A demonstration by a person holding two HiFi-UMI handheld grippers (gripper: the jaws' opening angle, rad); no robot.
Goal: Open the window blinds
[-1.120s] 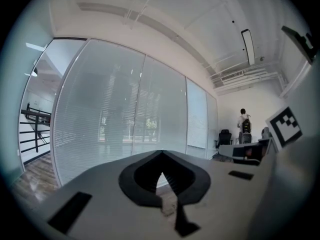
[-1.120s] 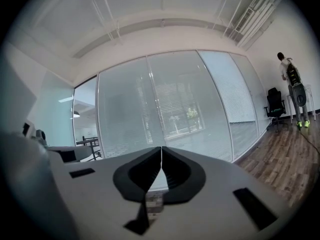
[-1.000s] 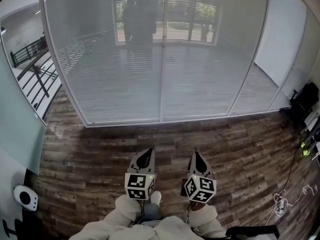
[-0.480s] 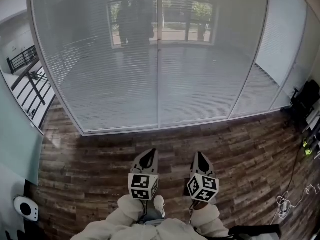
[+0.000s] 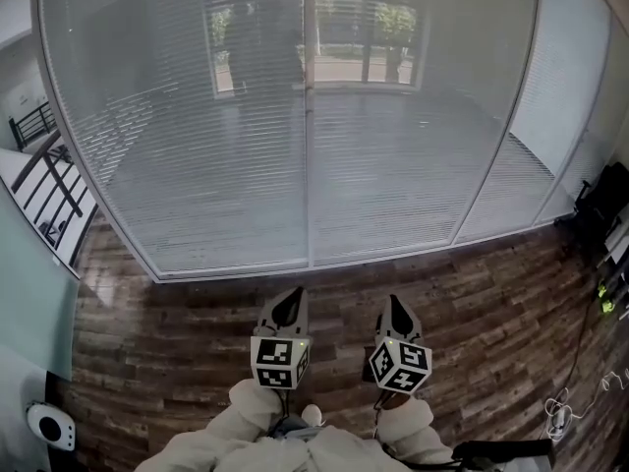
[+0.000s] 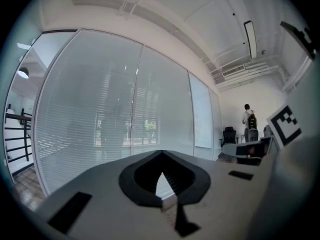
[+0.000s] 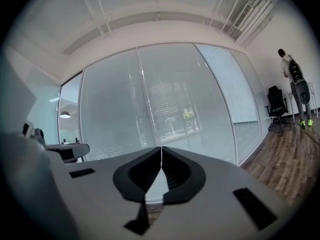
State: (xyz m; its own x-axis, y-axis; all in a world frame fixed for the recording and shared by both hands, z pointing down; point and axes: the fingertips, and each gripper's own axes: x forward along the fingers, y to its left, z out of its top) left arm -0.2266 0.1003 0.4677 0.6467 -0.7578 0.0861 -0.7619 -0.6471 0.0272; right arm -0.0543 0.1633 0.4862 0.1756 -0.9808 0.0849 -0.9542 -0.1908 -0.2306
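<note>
The window blinds [image 5: 206, 146] hang shut behind a tall glass wall across the room ahead, their slats faintly see-through. A thin upright frame bar [image 5: 308, 165] splits the two middle panes. My left gripper [image 5: 291, 301] and right gripper [image 5: 394, 306] are held side by side over the wood floor, pointing level at the wall and short of it. Both are shut and hold nothing. In the left gripper view the blinds [image 6: 100, 119] fill the space beyond the closed left gripper [image 6: 161, 155]. In the right gripper view the blinds [image 7: 170, 104] stand beyond the closed right gripper [image 7: 161, 150].
A person with a backpack [image 7: 292, 79] stands at the far right beside a black office chair [image 7: 276, 104]. A black railing [image 5: 44, 170] shows at the left behind glass. A white device [image 5: 49, 426] and cables [image 5: 565, 406] lie on the floor.
The glass wall has come nearer and fills more of the head view. Both grippers went forward with me, side by side, and stay shut.
</note>
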